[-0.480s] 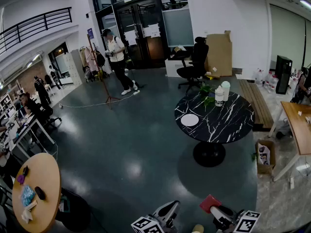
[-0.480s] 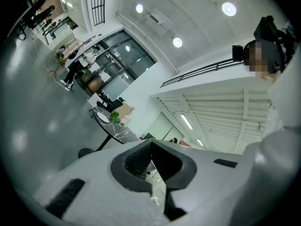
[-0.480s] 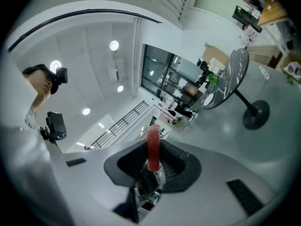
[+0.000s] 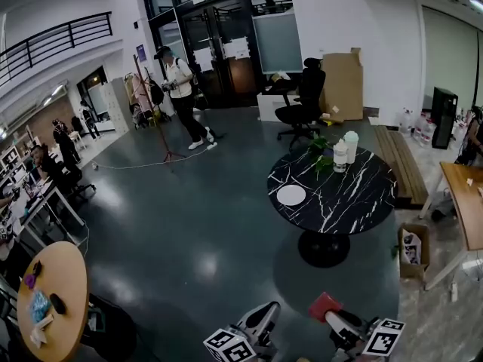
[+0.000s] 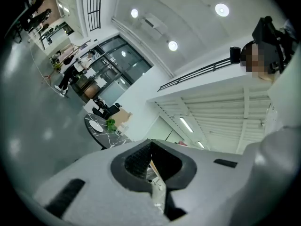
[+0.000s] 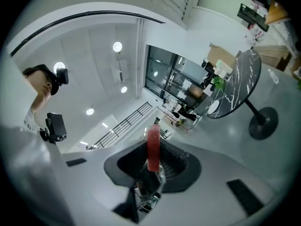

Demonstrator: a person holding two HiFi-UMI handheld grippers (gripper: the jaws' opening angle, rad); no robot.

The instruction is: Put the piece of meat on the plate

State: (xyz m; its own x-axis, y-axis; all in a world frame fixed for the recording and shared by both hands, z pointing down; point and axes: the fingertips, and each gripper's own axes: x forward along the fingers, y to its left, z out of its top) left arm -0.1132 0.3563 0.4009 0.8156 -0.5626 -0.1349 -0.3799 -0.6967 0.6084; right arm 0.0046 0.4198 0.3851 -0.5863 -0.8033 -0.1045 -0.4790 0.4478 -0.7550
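The piece of meat [image 4: 324, 305] is a flat red slab. My right gripper [image 4: 333, 317] is shut on it at the bottom of the head view, and in the right gripper view the meat [image 6: 153, 147] stands upright between that gripper's [image 6: 153, 167] pads. The white plate [image 4: 291, 195] lies on the left side of a round black marble table [image 4: 355, 194], far ahead across the floor. The plate [image 6: 214, 108] also shows small in the right gripper view. My left gripper [image 4: 264, 312] hangs beside the right one. In its own view the left gripper [image 5: 150, 160] has its jaws together with nothing in them.
A plant [image 4: 320, 151] and bottles [image 4: 343, 148] stand at the table's far edge. Behind it are an office chair [image 4: 303, 100] and a cardboard box [image 4: 341, 81]. A bench [image 4: 398, 161] and a wooden desk [image 4: 464, 202] are on the right. A round wooden table [image 4: 53, 300] sits lower left. A person [image 4: 181, 96] walks at the back.
The marble table and plate sit slightly further left in the head view. Both grippers keep their places at the bottom edge, and the meat stays in the right one.
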